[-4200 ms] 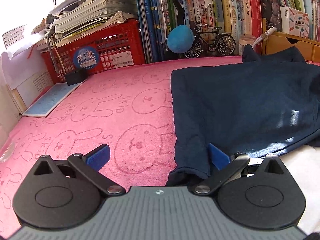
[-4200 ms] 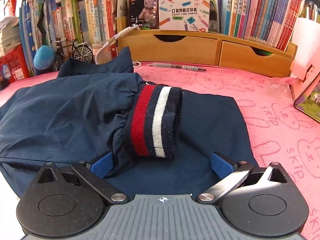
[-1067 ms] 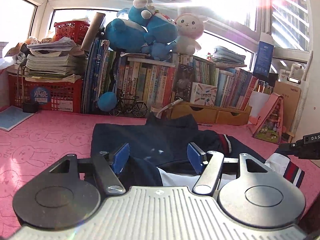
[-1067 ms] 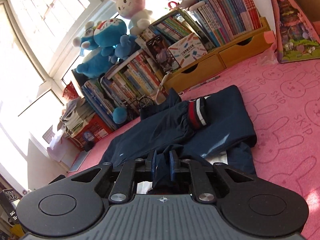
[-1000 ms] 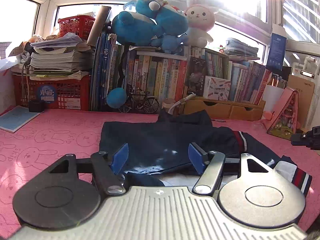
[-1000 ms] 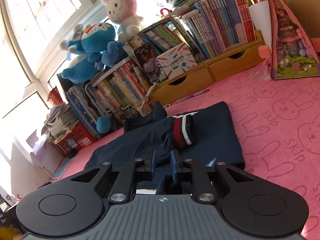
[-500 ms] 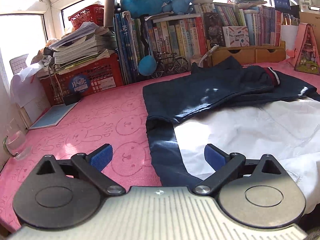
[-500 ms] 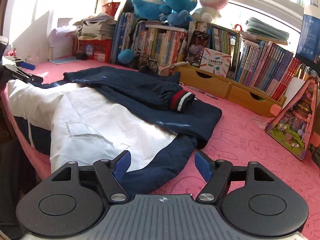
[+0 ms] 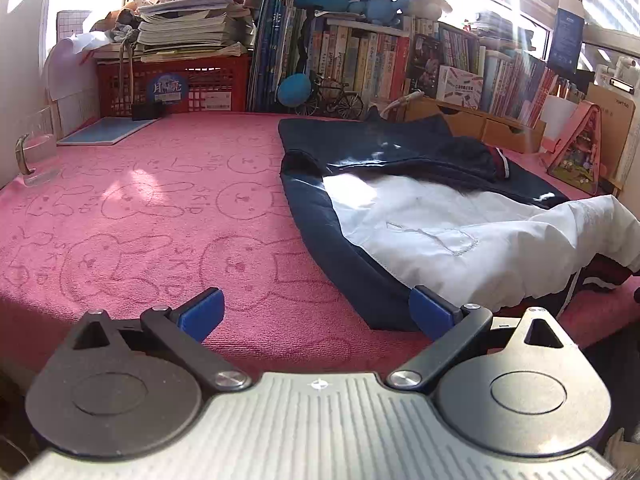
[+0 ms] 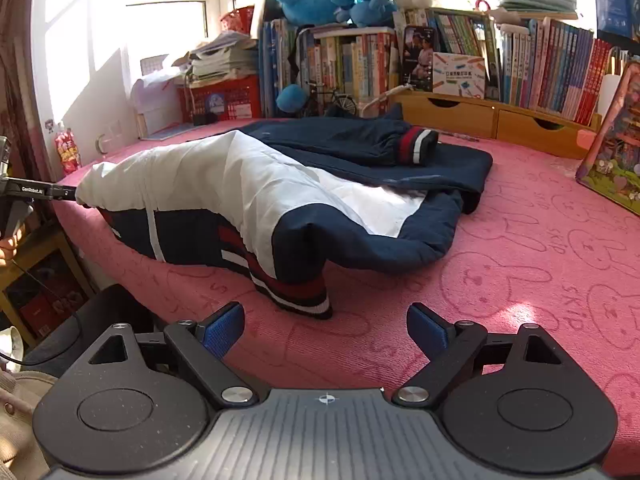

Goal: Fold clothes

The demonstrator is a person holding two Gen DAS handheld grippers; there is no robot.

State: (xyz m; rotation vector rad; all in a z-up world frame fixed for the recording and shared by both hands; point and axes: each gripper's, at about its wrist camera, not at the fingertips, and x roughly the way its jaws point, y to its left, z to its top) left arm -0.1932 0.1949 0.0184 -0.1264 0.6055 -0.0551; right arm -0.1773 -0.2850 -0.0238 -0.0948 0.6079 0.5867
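Observation:
A navy jacket (image 9: 400, 148) with a white lining panel (image 9: 460, 240) lies on the pink rabbit-print cloth (image 9: 140, 208). Its lower part is turned toward me, white side up, and a red, white and navy cuff (image 10: 416, 146) rests on the far half. The striped hem (image 10: 296, 292) hangs near the table's front edge. My left gripper (image 9: 316, 314) is open and empty, just short of the jacket's near left corner. My right gripper (image 10: 324, 330) is open and empty, a little in front of the hem. The left gripper also shows in the right wrist view (image 10: 36, 192), at the jacket's far side.
A red crate (image 9: 172, 88) with stacked papers, a row of books (image 9: 360, 68), a small model bicycle (image 9: 336, 98) and wooden drawers (image 10: 492, 120) line the back. A glass mug (image 9: 34, 148) stands at the far left. A pink triangular toy house (image 9: 580, 152) stands at the right.
Both grippers let go of the jacket and pulled back toward the front edge. The jacket's lower part now lies unfolded toward me with the white lining up.

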